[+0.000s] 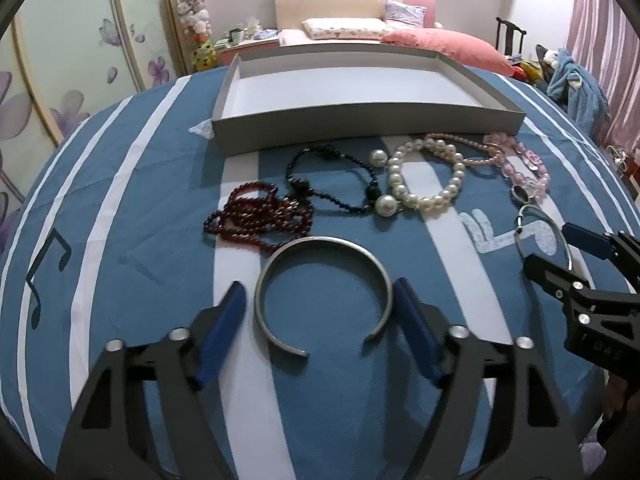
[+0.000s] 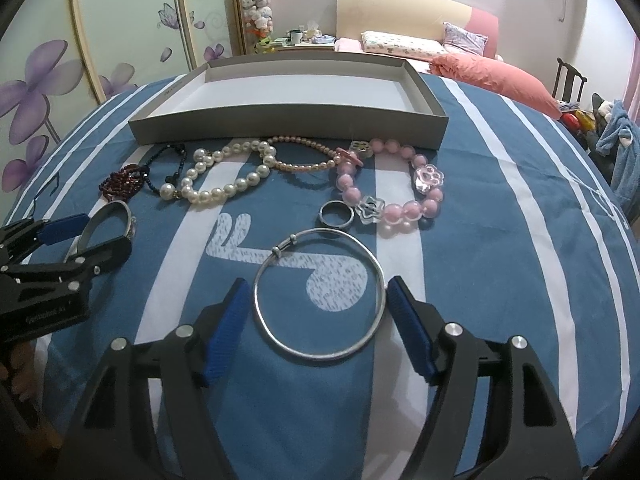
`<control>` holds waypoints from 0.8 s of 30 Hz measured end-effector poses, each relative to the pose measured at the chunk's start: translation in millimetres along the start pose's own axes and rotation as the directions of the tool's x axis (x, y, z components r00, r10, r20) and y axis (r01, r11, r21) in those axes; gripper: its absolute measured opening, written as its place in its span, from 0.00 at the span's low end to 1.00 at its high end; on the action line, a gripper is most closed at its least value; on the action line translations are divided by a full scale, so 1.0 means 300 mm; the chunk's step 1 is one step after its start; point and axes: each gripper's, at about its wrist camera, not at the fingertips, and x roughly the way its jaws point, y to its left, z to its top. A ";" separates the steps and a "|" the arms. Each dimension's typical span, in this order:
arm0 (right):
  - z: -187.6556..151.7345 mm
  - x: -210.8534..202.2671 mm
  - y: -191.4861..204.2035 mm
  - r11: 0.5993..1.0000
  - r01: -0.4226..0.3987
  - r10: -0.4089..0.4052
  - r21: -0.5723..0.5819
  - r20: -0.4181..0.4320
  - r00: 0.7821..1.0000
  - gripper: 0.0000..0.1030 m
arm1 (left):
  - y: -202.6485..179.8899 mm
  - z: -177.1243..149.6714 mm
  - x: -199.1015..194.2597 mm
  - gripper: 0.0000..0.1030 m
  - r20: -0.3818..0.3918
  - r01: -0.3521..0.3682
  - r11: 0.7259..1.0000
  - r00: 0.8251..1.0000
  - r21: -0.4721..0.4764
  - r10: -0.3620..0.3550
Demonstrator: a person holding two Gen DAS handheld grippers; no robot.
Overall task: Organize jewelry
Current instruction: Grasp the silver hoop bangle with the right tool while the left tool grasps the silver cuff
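- Zero pieces are in the grey tray [image 1: 360, 114] so far; its white floor is bare, so the sorting looks barely begun, if at all.
- Spread under everything is the blue striped bedcover [image 1: 140, 240], and all the jewelry lies on it just in front of the tray.
- Next in size, the left gripper [image 1: 320, 312] tilts downward and straddles the open silver cuff [image 1: 320, 280]: the right blue pad is at or almost on the cuff's edge, the left one clearly off it, so nothing is clamped, just bracketed.
- Same story for the right gripper [image 2: 316, 310], angled down around the thin silver bangle [image 2: 320, 296]; its right pad looks to be at the wire, its left pad beside it, and I cannot tell whether it is pinching.
- Behind them lie the white pearl bracelet [image 2: 224, 180], the pink bead bracelet [image 2: 392, 184], a thinner pink pearl strand [image 2: 304, 156], the dark red bead string [image 1: 260, 216] and a black beaded strand [image 1: 332, 184].
- Smallest of all, a silver ring [image 2: 337, 215] sits just beside the pink beads, untouched.
- All of it remains to be moved.
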 end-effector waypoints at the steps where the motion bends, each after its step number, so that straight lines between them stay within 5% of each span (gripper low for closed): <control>1: 0.000 0.000 0.000 1.000 0.001 -0.001 -0.001 -0.001 1.000 0.69 | 0.002 0.001 0.003 0.77 0.002 -0.001 1.000 1.000 -0.004 0.001; 24: -0.005 -0.002 -0.008 1.000 0.005 -0.005 0.016 0.018 1.000 0.65 | 0.017 -0.011 -0.012 0.66 0.030 0.021 0.999 0.999 -0.029 -0.020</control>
